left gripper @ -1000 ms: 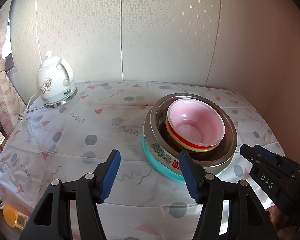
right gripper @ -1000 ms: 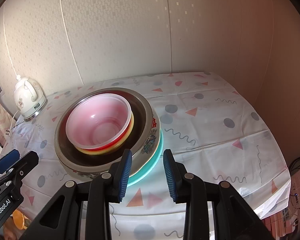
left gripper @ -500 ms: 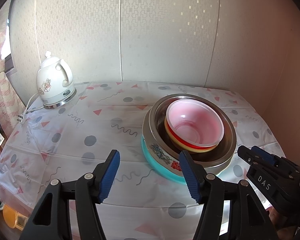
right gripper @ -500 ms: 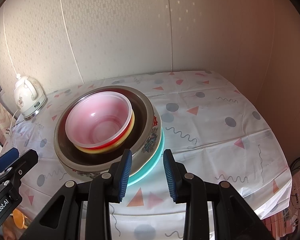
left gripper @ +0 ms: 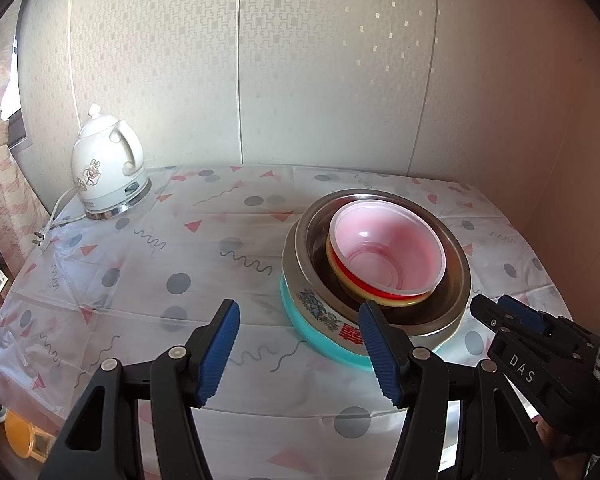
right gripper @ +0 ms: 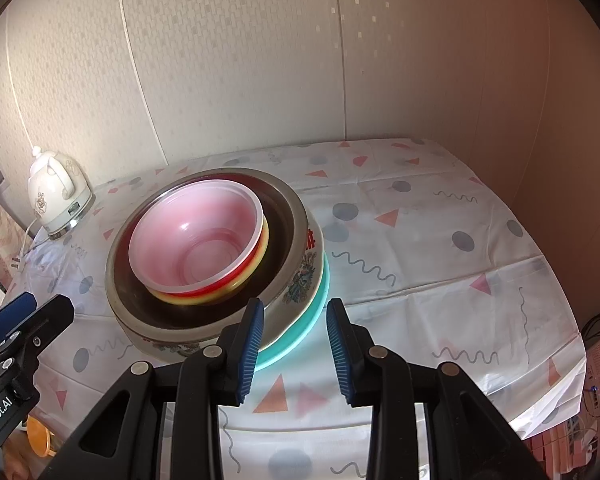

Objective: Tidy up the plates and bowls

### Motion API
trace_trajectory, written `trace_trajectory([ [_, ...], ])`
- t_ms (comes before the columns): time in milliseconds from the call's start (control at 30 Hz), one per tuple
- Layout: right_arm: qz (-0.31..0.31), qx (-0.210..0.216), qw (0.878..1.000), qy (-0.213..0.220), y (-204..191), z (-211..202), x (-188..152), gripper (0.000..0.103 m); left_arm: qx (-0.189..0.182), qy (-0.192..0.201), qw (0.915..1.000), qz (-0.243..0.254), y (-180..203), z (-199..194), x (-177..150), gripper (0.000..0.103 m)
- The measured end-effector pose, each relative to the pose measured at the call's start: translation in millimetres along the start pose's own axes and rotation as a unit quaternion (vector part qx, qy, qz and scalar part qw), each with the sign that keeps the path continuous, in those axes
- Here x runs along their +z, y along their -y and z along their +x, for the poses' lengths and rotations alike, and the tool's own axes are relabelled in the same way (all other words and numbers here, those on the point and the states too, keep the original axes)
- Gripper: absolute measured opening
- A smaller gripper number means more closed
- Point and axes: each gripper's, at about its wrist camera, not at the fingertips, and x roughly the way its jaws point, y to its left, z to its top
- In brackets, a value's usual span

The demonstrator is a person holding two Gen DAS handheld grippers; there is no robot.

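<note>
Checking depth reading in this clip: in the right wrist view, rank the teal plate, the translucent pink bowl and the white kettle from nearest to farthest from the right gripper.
Measured from the right gripper:
1. Teal plate, bottom of the stack, its rim just ahead of the left finger.
2. Translucent pink bowl, top of the stack, further back and left.
3. White kettle, far left, by the wall.

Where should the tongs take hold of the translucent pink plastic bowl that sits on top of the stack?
Probably at the thin rim of the translucent pink plastic bowl, on the near right edge, coming from above. One finger goes inside, one outside. The bowl sits upright, nested in red and yellow bowls within the steel basin, so only its rim stands free.
</note>
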Motion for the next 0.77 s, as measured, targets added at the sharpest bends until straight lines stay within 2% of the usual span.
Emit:
trace_trajectory([
  [500, 0.003, 0.001, 1.0, -0.003, 2, 2, 0, 0.033, -0.006, 0.001, 1.0, -0.006, 1, 2, 0, 0.064],
  [767, 0.021, 0.004, 1.0, 0.008, 14, -1, 3, 0.033, -0.003, 0.025, 0.9996, -0.013, -4, -2, 2, 0.062],
])
